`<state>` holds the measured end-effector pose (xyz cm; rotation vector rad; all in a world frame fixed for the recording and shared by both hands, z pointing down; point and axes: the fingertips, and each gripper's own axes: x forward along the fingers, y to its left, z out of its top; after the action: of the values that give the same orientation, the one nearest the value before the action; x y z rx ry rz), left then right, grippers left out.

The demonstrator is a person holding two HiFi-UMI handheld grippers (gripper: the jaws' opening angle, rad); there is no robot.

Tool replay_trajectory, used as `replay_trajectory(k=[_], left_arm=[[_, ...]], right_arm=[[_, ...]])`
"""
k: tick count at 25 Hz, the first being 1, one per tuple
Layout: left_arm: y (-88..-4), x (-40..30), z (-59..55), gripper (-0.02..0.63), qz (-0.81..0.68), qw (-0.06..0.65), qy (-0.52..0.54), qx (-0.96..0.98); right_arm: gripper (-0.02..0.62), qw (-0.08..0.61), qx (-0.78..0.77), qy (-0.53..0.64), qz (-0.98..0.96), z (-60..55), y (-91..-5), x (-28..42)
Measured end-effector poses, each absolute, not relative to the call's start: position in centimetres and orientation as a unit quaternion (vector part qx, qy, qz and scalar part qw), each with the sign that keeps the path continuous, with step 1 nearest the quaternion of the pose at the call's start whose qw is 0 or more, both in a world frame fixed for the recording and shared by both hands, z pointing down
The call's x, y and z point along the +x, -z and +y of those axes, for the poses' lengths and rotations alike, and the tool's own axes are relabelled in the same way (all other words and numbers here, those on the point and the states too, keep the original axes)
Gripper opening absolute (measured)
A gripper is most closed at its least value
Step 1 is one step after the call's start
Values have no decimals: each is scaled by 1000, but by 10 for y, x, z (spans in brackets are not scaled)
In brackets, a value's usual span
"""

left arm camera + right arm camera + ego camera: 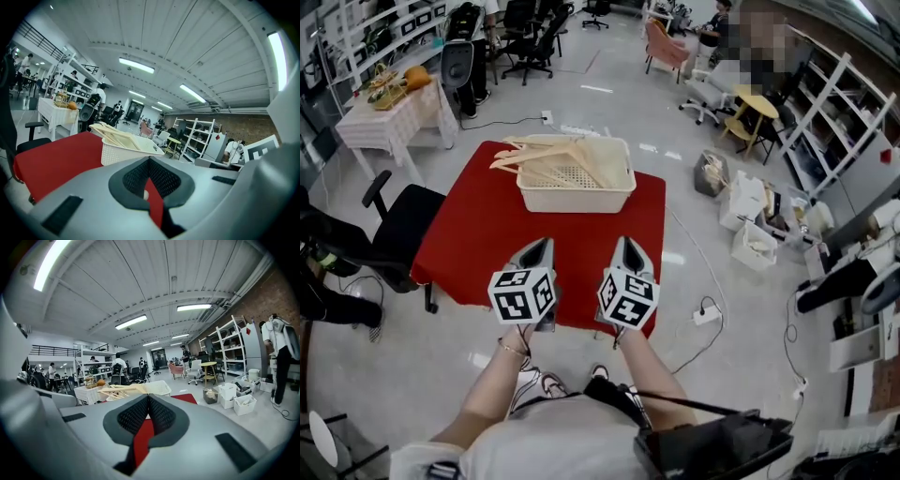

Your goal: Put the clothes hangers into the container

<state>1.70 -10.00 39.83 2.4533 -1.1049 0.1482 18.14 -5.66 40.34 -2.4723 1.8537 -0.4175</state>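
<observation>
A cream plastic basket (576, 175) stands at the far edge of the red table (478, 234). Several wooden clothes hangers (534, 155) lie in it, their ends sticking out over its left rim. Both grippers hover side by side over the table's near edge, well short of the basket. My left gripper (542, 246) is shut with nothing between its jaws, and so is my right gripper (627, 244). The left gripper view shows the basket (123, 152) and hangers (115, 132) beyond the closed tips (149, 161). In the right gripper view, basket (157, 388) and hangers (119, 391) lie past the shut jaws (148, 399).
A black office chair (398, 225) stands by the table's left side. Behind it is a small table with a white cloth (394, 117). White boxes (750, 225) and a power strip with cable (706, 314) lie on the floor to the right, near shelving (825, 122).
</observation>
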Motion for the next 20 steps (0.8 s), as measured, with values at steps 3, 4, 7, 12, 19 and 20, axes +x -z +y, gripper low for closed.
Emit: replay_trajectory(k=[3,4,7,12,19,20], left_arm=[[-401,26,-97,0,-404,220,-60,886],[-402,32,-95,-2,-407,220,-61,885],[-401,52,-85,-2,-413,217,-60,882],[-397,67,-91,-2,-424,204,-53,881],[-390,73,-87,-1,-444,202,-54,871],[-391,73,-86,-2,-447,203,-55,869]], right_arm=[[17,18,-784,139,604,-57,-404,184],[17,20,-781,143,608,-56,-406,188],[17,20,-765,159,624,-49,-411,199],[17,11,-731,160,663,-60,-414,191],[15,-26,-703,154,694,-61,-411,191],[15,-29,-701,153,696,-60,-411,191]])
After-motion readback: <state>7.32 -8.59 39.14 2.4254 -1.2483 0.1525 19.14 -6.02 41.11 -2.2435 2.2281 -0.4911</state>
